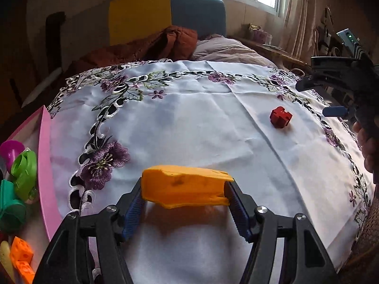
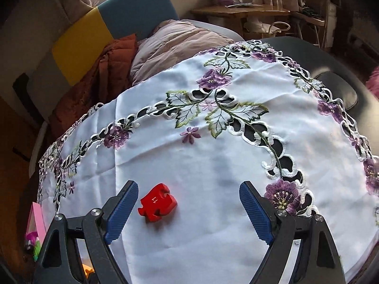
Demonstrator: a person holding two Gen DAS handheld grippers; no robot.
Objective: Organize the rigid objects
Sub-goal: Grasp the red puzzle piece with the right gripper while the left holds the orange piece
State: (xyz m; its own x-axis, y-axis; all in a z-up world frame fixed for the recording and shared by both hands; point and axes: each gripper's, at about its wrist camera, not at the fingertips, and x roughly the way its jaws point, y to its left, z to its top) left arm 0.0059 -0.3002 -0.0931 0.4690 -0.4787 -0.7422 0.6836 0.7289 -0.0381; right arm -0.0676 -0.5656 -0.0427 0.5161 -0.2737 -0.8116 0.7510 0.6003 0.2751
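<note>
Orange block (image 1: 187, 187), wedge-shaped with a notch on its right end, sits clamped between the blue ribbed pads (image 1: 133, 210) of my left gripper (image 1: 186, 195); the jaws stand wide, yet both pads press on its ends and it hangs just above the white tablecloth (image 1: 194, 118), casting an orange glow on the fabric below. Off my left side lies a pink tray (image 1: 46, 165), and in it I see a purple cup (image 1: 10, 150), a lime-green piece (image 1: 24, 172), a dark green piece (image 1: 9, 207) and small orange bricks (image 1: 21, 254). Farther out on the cloth, toward my right, rests a red puzzle-shaped block (image 1: 280, 117), and beyond it my other gripper reaches in from the frame's edge.

My right gripper (image 2: 188, 202) is spread wide with nothing in its grip. The red puzzle-shaped block (image 2: 158, 202) lies flat on the cloth between its fingers, close to the left pad (image 2: 123, 213) but not touching it, well apart from the right pad. Embroidered purple flowers (image 2: 283, 196) and green leaves border the cloth just past my right finger. Behind the table is a bed with a rust-coloured blanket (image 2: 99, 75), a pale duvet and a yellow-and-blue headboard (image 1: 165, 16).
</note>
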